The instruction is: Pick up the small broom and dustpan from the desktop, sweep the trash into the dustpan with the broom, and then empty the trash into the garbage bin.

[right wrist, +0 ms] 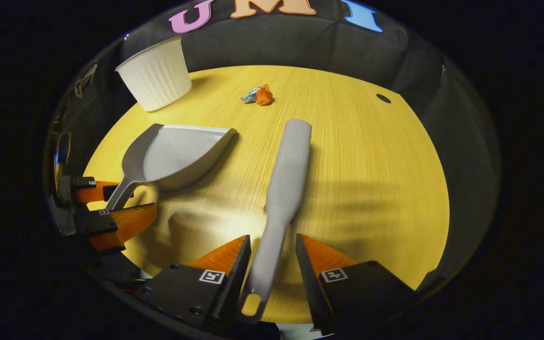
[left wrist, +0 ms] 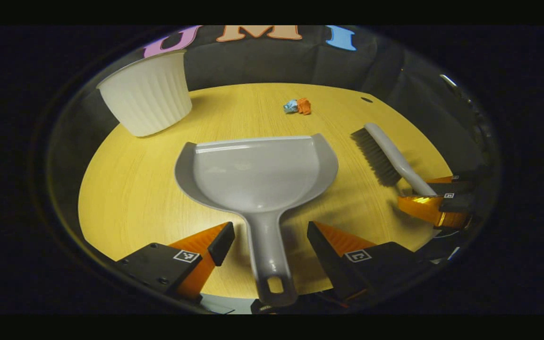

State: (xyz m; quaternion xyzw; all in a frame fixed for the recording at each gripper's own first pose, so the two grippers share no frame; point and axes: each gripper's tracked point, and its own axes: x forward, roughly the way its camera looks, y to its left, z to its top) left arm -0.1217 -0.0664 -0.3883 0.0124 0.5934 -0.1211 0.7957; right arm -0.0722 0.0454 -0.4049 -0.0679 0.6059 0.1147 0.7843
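The grey dustpan [left wrist: 258,174] lies flat on the round wooden table [left wrist: 125,198], mouth facing away. Its handle runs back between the fingers of my left gripper [left wrist: 268,241], which is open with a gap on each side. The grey broom [right wrist: 286,174] lies bristles down, and its handle passes between the fingers of my right gripper [right wrist: 272,252], open and close around it. In the left gripper view the broom [left wrist: 385,156] lies to the right. The trash, a crumpled orange and blue wrapper [left wrist: 298,106] [right wrist: 260,96], sits beyond both tools.
A white ribbed garbage bin [left wrist: 147,94] [right wrist: 156,73] stands at the table's far left edge. A small dark hole [right wrist: 383,98] marks the tabletop at the far right. The black cloth wall rises behind the table.
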